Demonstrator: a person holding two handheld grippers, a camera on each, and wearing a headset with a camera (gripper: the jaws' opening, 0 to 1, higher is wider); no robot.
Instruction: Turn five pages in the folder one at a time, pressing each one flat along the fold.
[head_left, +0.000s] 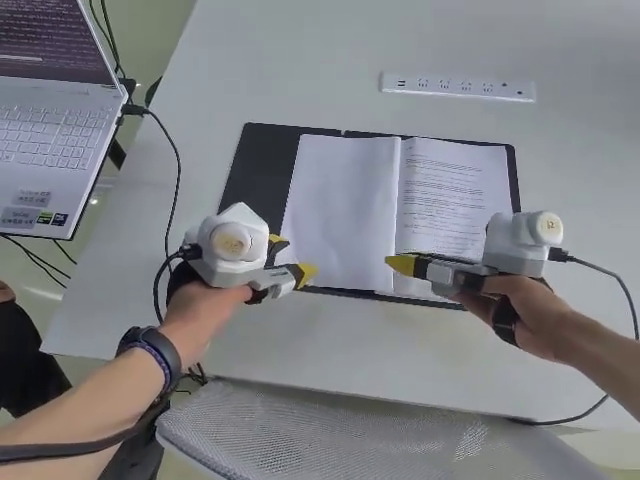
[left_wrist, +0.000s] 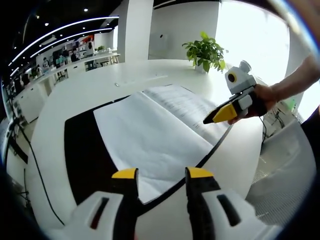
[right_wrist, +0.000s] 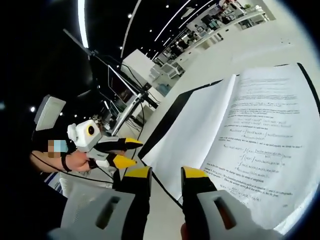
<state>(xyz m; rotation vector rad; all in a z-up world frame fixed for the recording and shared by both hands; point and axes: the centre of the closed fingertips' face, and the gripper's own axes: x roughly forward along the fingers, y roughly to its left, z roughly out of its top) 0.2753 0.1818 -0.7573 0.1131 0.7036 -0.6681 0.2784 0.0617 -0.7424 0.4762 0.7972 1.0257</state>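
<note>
A black folder (head_left: 258, 170) lies open on the white table. A blank white page (head_left: 345, 205) is on its left and a printed page (head_left: 455, 195) on its right. My left gripper (head_left: 290, 257) hovers at the folder's near left corner, open, with nothing between its yellow tips (left_wrist: 162, 173). My right gripper (head_left: 402, 264) is open over the near edge of the printed page (right_wrist: 265, 135), its tips (right_wrist: 166, 173) just above the paper's lower corner. Each gripper points toward the other: the right gripper (left_wrist: 215, 116) shows in the left gripper view, the left gripper (right_wrist: 129, 152) in the right gripper view.
An open laptop (head_left: 50, 100) sits at the far left with a black cable (head_left: 172, 170) running past the folder. A white power strip (head_left: 457, 87) lies behind the folder. A mesh chair (head_left: 330, 430) is below the table's near edge. A potted plant (left_wrist: 205, 50) stands far off.
</note>
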